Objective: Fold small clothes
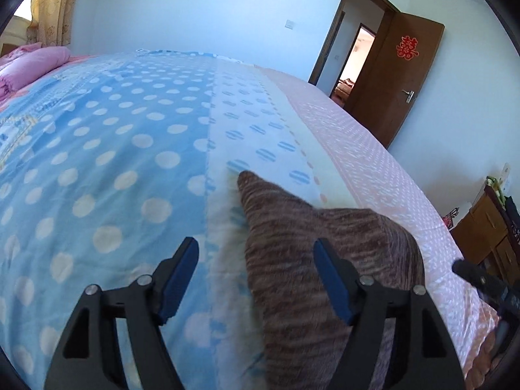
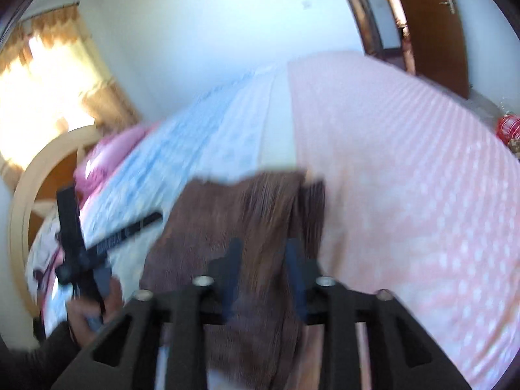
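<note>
A brown striped garment (image 1: 312, 260) lies on the bed, one corner pointing away from me. My left gripper (image 1: 256, 260) is open, its left finger over the blue dotted cover and its right finger (image 1: 331, 279) over the garment. In the blurred right wrist view the same garment (image 2: 234, 214) lies under my right gripper (image 2: 264, 266), whose jaws are partly open with brown cloth between them. The left gripper also shows in the right wrist view (image 2: 97, 247), at the left in a hand.
The bed has a blue polka-dot cover (image 1: 107, 169) and a pink dotted sheet (image 1: 373, 169) along its right edge. Pink pillows (image 1: 29, 65) lie at the far left. A brown door (image 1: 396, 78) stands open; a wooden cabinet (image 1: 487, 230) is at the right.
</note>
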